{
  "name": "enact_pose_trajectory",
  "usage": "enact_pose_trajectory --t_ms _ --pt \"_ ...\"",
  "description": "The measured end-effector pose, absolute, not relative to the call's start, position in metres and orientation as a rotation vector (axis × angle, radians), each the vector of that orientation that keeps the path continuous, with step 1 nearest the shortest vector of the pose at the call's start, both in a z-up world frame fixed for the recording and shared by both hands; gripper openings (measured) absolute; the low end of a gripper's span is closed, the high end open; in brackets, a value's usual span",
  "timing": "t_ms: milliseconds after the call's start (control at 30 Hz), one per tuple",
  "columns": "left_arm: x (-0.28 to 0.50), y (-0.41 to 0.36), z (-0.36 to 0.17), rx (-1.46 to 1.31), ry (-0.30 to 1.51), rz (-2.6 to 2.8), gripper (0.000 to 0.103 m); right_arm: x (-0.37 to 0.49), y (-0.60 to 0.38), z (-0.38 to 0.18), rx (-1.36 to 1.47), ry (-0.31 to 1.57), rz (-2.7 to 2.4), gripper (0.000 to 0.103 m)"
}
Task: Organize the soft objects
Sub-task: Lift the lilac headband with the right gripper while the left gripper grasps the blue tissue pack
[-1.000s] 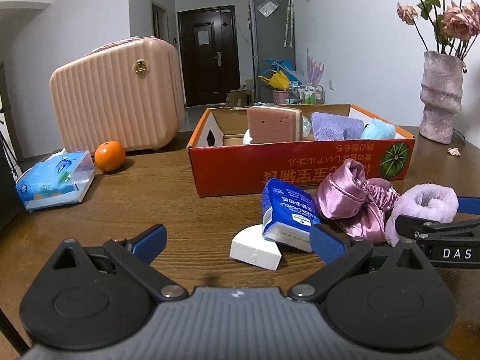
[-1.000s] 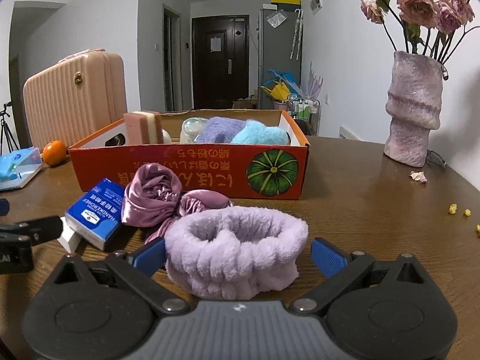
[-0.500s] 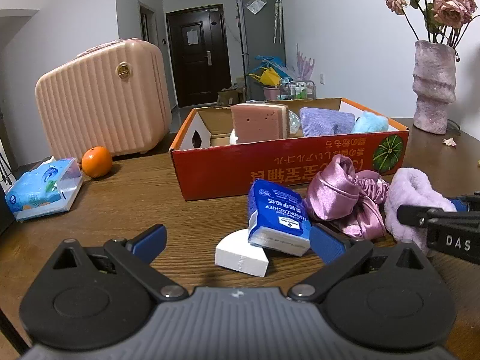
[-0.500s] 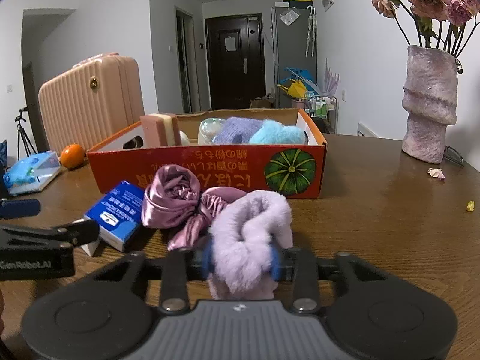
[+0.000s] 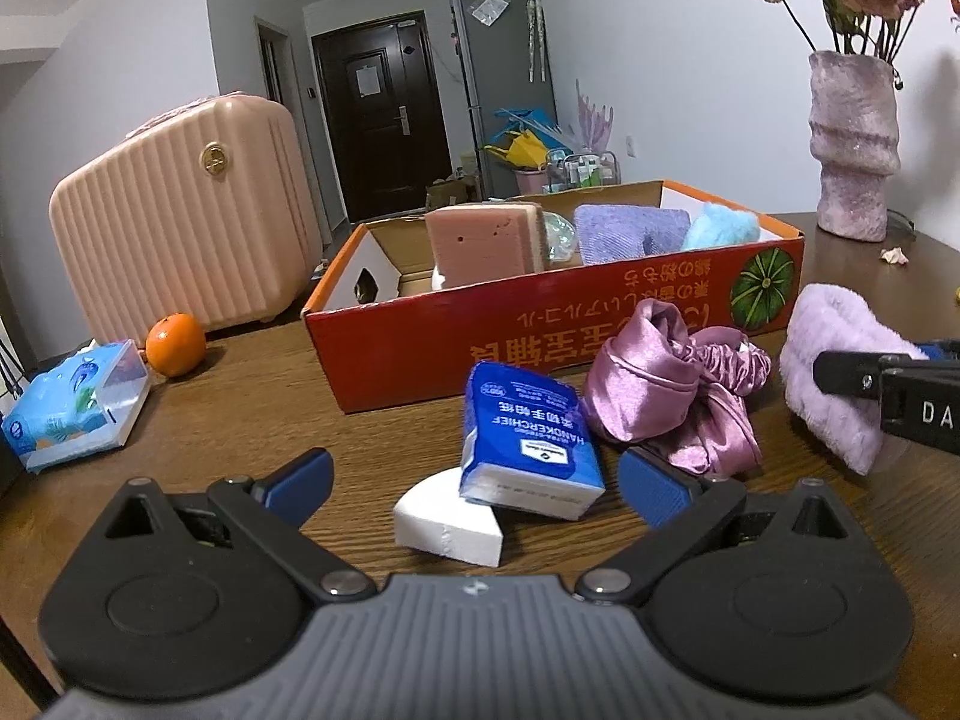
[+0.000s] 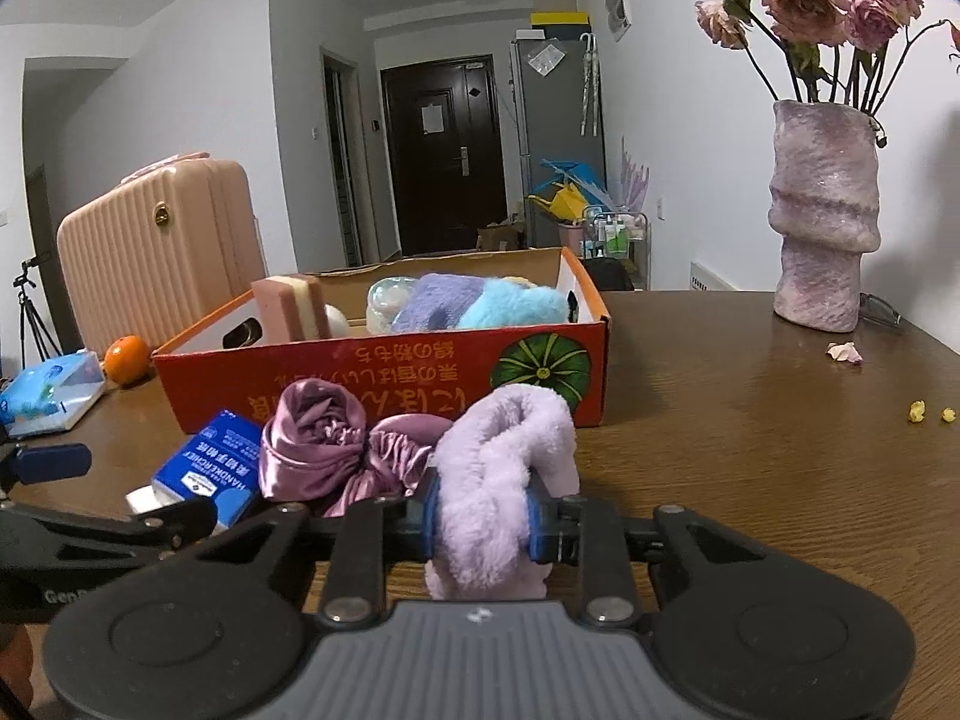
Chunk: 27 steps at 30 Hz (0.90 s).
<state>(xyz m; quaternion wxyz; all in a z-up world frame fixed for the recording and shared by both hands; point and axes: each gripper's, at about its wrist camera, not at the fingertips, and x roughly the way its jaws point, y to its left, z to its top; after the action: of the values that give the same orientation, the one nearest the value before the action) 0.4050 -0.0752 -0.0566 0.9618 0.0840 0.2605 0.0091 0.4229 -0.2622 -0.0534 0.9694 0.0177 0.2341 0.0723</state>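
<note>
Right claw: clamped on the lilac fleece headband, its blue pads sunk into the pile from both sides; the band bulges above and below them, which suggests a bite at mid-body so the soft loop cannot slip out.
Headband's place: at the near edge of the table, just in front of the orange box, its lower fold apparently on or just above the wood; from the left wrist view it shows at the far right, pinched by the other tool's black finger.
Left claw: jaws wide apart, nothing between the pads, hovering low over the table and pointed at the blue tissue pack.
Tissue pack: leaning on a white foam wedge, tilted up at the front; likely the next thing this claw is lined up for.
Satin bonnet: crumpled pink heap between tissue pack and headband, touching the box's front wall, not yet sorted.
Box contents: pink sponge standing on edge, purple cloth, blue plush; soft things are being gathered here, so the headband probably belongs inside.
Left out: orange, wet-wipe pack, pink suitcase, vase, all well apart from the work.
</note>
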Motion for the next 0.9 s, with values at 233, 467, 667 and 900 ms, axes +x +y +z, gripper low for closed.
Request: enact_pose_trajectory --t_ms 233,467,667,900 --pt "0.415 -0.088 -0.062 0.218 0.547 0.039 0.103 0.427 -0.27 -0.053 0.041 0.466 0.132 0.026" --pt "0.425 -0.091 -0.065 0.226 0.554 0.068 0.103 0.431 -0.274 -0.055 0.04 0.471 0.128 0.026" --pt "0.428 -0.093 -0.067 0.231 0.555 0.059 0.101 0.431 -0.274 -0.055 0.037 0.472 0.129 0.026" --pt "0.428 -0.095 -0.069 0.23 0.578 0.019 0.072 0.431 -0.274 -0.056 0.035 0.473 0.131 0.026"
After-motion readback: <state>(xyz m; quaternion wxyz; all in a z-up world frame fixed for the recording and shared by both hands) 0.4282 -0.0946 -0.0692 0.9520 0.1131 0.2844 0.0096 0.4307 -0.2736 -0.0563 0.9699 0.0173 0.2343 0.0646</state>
